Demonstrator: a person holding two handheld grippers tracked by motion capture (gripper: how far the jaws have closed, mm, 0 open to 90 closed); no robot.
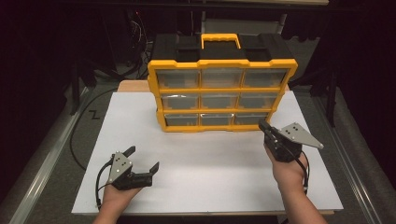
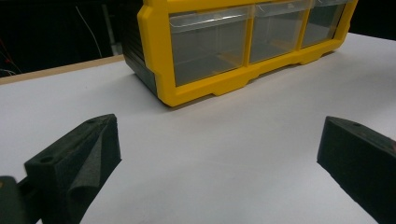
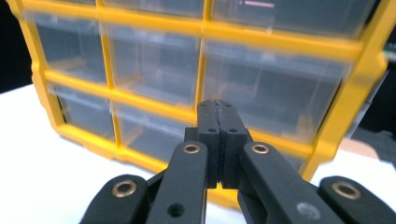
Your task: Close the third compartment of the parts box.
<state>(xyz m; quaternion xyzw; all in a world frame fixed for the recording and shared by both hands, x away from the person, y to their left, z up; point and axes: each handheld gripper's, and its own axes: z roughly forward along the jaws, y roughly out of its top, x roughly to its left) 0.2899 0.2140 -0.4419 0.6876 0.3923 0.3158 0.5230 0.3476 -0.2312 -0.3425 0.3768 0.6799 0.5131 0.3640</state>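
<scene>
Yellow organizer (image 1: 222, 93) shows nine clear drawers; right gripper (image 1: 264, 126) fingers pressed together empty, left gripper (image 1: 144, 158) fingers wide, empty.

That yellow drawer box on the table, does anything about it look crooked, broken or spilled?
Nothing stands out. The yellow drawer box stands upright on the white table, all nine clear drawers pushed in. The right tool, jaws shut, sits close to its lower right corner; the left tool rests open, well apart from it.
</scene>
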